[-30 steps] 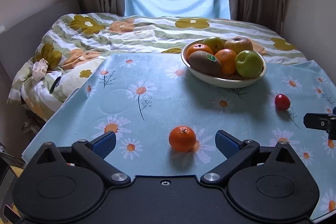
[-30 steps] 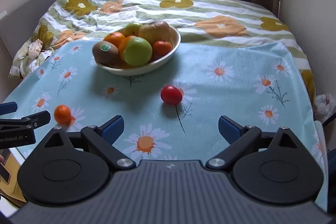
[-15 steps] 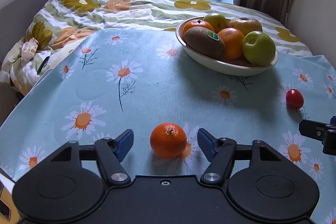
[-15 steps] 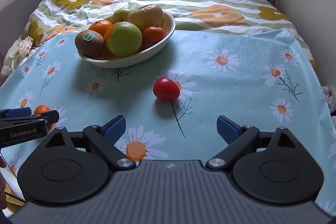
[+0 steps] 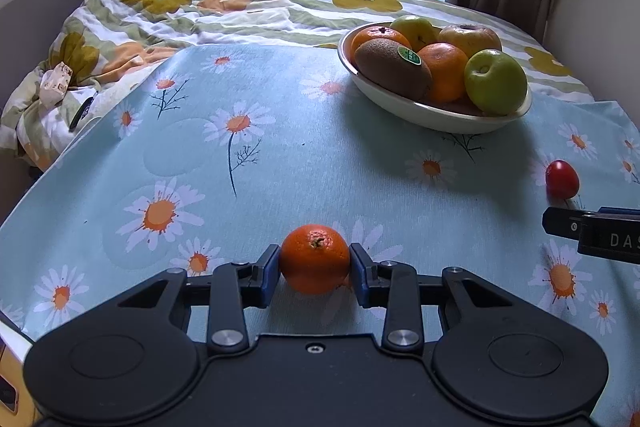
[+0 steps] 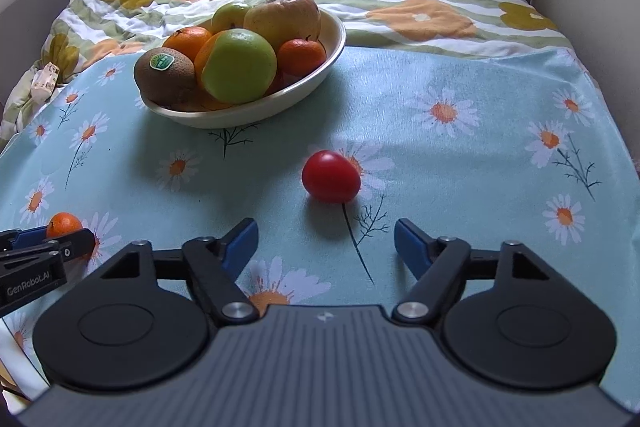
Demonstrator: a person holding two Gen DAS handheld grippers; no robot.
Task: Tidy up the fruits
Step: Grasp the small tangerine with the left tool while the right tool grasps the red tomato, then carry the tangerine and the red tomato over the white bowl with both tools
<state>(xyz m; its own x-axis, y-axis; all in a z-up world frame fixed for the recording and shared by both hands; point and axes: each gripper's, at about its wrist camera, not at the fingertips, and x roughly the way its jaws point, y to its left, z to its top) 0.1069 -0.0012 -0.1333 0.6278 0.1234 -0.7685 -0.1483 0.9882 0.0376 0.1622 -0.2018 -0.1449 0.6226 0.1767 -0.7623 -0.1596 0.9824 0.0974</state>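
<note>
Pinching the small orange at lower centre of the left view, the left gripper has a blue pad on each flank of it; the fruit sits on the daisy-print tabletop, and a straight lift would best precede carrying it to the bowl at upper right. The right gripper is spread, with the red fruit lying just beyond its fingertips. Contact beneath the orange is hidden, and free room in the heaped bowl is hard to judge.
</note>
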